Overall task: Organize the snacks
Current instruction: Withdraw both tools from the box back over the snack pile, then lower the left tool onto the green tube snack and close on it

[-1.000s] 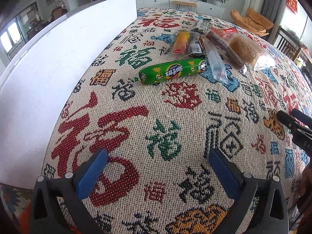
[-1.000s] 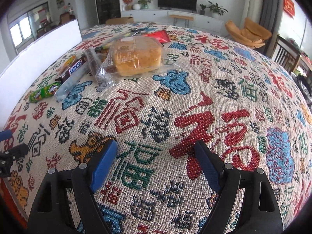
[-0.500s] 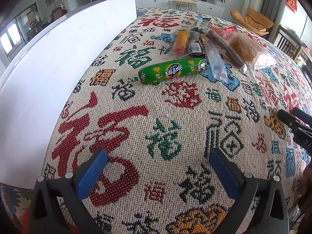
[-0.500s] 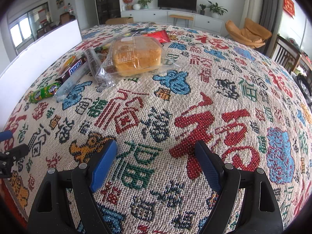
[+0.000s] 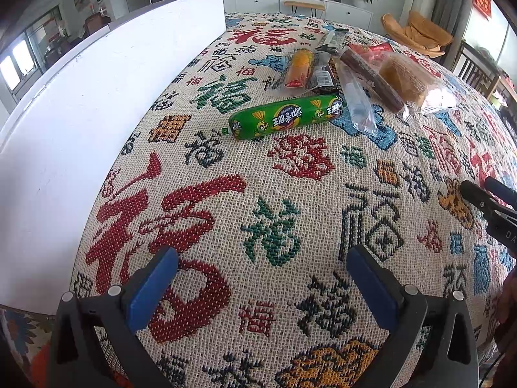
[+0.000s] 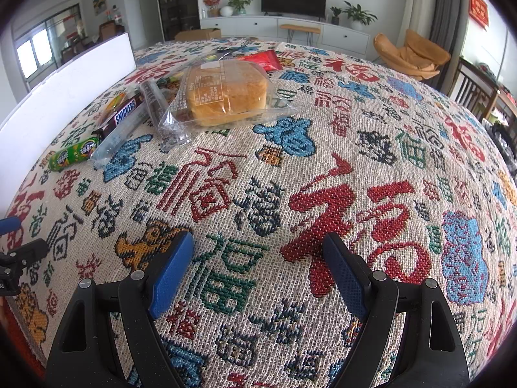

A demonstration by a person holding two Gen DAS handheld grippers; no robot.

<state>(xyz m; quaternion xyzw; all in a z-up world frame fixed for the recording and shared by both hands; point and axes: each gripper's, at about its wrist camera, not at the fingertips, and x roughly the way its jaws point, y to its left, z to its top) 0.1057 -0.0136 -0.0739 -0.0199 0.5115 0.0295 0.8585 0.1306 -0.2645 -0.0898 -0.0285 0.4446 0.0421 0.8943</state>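
Observation:
A pile of snacks lies on the patterned tablecloth. A green sausage stick [image 5: 286,118] lies nearest, also seen in the right wrist view [image 6: 73,155]. Behind it are an orange snack pack [image 5: 299,68], a clear wrapped stick [image 5: 357,102], a Snickers bar [image 6: 124,114], a bagged bread loaf [image 6: 226,92] [image 5: 407,79] and a red packet [image 6: 263,59]. My left gripper [image 5: 261,278] is open and empty, low over the cloth, well short of the sausage. My right gripper [image 6: 258,271] is open and empty, in front of the bread.
A long white box wall [image 5: 97,103] runs along the table's left side, also in the right wrist view [image 6: 64,84]. The woven tablecloth [image 6: 371,161] covers the table. Chairs [image 5: 416,32] stand beyond the far right edge.

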